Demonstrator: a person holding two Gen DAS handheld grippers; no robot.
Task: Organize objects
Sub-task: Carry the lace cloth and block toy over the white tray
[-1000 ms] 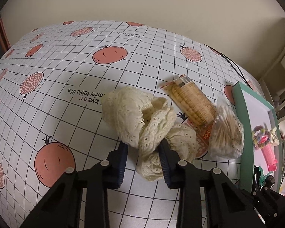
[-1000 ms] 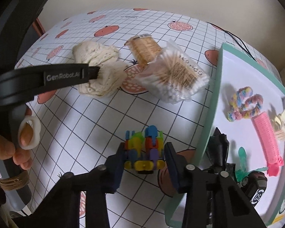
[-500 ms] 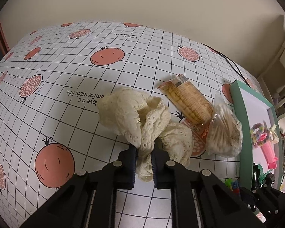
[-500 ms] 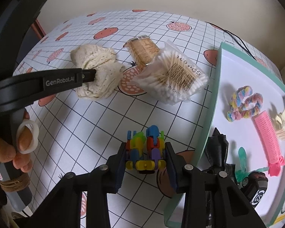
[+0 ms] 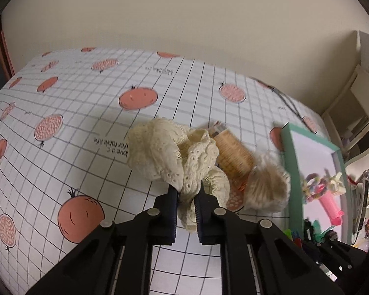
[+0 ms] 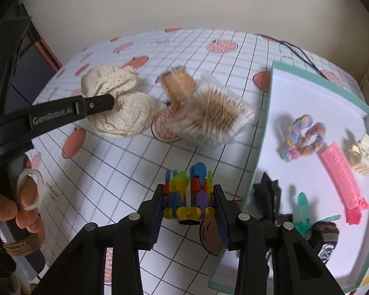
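Both grippers are loaded now. Left gripper [image 5: 186,198]: jaws, wide apart around the cream lace cloth [image 5: 177,154] a sec ago, have pinched to a narrow gap w/ a fold of the fabric clamped between them. The bundle looks to be coming up off the tablecloth [image 5: 86,113] vs. a sec ago; in the right wrist view the bulk of the cloth [image 6: 115,103] hangs from the left gripper's finger [image 6: 96,103] but its lower part seems near or touching the surface, can't tell for sure. Right gripper [image 6: 189,202]: jaws closed further onto the multicolour block toy [image 6: 188,191], pads now pressing both sides; the toy sits just beside the green-rimmed tray [image 6: 263,132], and whether it's off the table yet can't be told. Blur on the cotton swab pack [image 6: 214,115] and cracker pack [image 6: 178,83] says the cams are moving, i.e. both lifts likely under way. What it means: grasp phase done for 2 items, next is prob. transport to the tray, where the braided hair tie [image 6: 302,135], pink hair clip [image 6: 342,172] and cream claw clip [image 6: 362,157] already lie. Swab and cracker packs remain on the table, touching each other, so the job's maybe half done. Risk: the cloth is floppy, held by one fold only, and could drag the cracker pack or slip out.
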